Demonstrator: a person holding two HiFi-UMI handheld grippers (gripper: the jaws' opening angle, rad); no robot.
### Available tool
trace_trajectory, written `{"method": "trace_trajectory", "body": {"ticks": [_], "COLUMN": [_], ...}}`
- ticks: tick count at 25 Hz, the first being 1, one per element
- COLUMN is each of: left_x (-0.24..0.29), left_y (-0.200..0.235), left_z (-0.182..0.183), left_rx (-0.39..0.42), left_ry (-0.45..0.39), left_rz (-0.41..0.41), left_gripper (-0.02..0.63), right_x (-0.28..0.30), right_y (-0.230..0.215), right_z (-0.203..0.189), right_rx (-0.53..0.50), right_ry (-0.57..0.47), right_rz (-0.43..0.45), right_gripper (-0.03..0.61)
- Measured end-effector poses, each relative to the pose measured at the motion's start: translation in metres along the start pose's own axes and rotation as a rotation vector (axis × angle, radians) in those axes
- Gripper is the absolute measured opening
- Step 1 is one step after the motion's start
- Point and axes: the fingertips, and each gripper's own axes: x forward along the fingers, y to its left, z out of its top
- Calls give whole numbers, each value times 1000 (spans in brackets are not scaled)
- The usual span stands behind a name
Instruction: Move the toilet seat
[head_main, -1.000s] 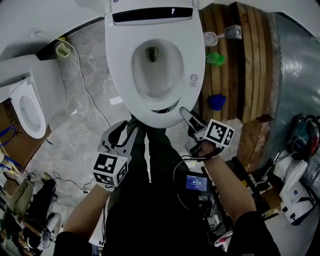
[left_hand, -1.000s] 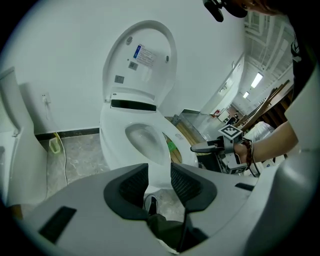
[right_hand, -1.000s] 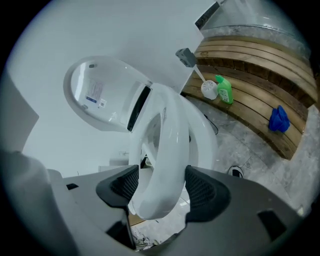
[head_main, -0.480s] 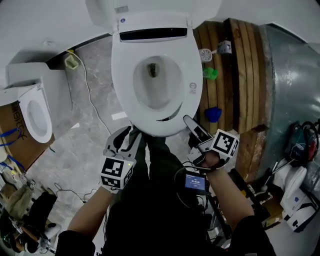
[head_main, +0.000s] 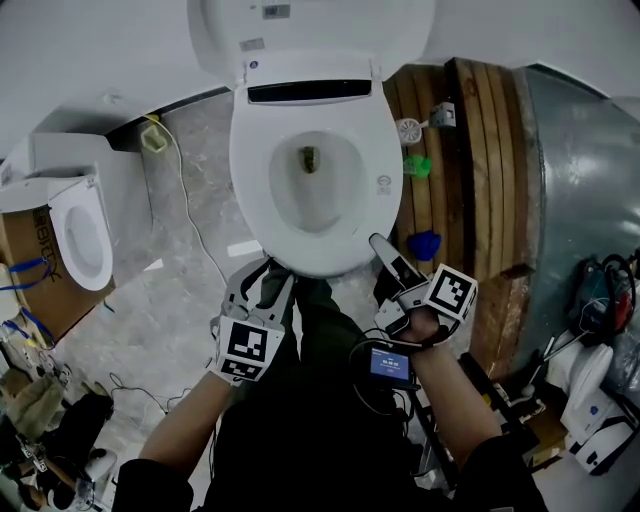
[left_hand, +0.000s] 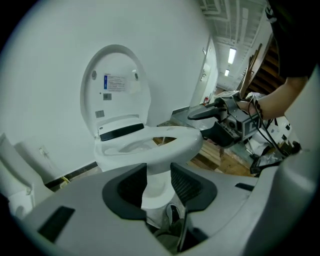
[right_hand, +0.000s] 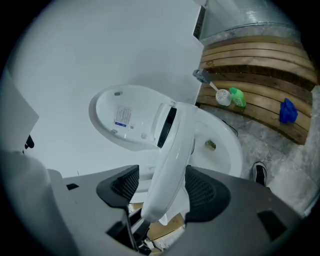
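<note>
A white toilet stands ahead with its lid upright against the tank. The toilet seat is tilted up off the bowl. My right gripper is at the seat's front right rim, rolled so one finger lies over the rim and one under it. In the right gripper view the seat fills the space between the pads of this gripper. My left gripper hangs open before the bowl's front left, holding nothing. In the left gripper view only the pedestal shows beyond its jaws, with the right gripper at the seat.
A second toilet and a cardboard box stand at the left. Curved wooden planks at the right carry a white brush, a green thing and a blue thing. A cable crosses the floor.
The right gripper has risen with the seat's front rim between its jaws. The left gripper has risen too and rolled, still holding nothing.
</note>
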Motion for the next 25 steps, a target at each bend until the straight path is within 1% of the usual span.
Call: {"method": "trace_trajectory", "body": {"ticks": [3,4,5,6,8,10,13,17,19,21,23,24,25], "left_x": [1,2,3,3,4,4,-1,-13,-17,-21,-26,-29,-31], "left_y": [-4,-6,-6,-5,2,7,11,20,22,24,29,32,35], "left_z": [-6,-6,-6,-4,1,7,21,50,61,70,85,94,102], "left_rx": [22,31,42,53,63,46,-6,-15,-19,-40,-70,-80,-86], "left_ry": [15,20,24,24,20,14,-11,-22,-26,-34,-62,-84,-105], "left_rz": [14,17,26,44,94,124,125,138,138,142,157,166,173], "left_gripper": [150,158,180,193,195,193,193,193,193,195,193,193,193], "right_x": [-1,-1,-1,-1,-1,-1,-1,-3,-7,-10,-14,-17,-21], "right_y": [5,9,13,16,21,26,40,65,69,75,89,96,103], "right_z": [3,4,5,6,7,9,13,17,19,18,18,18,19], "right_rx": [-2,-9,-13,-15,-19,-24,-45,-123,-179,-231,-277,-316,-380], "right_ry": [2,3,5,8,15,19,20,34,51,69,73,67,53], "right_rz": [14,25,34,40,44,48,81,127,103,91,111,118,113], "right_gripper": [314,314,314,314,314,314,314,314,314,314,314,314,314]}}
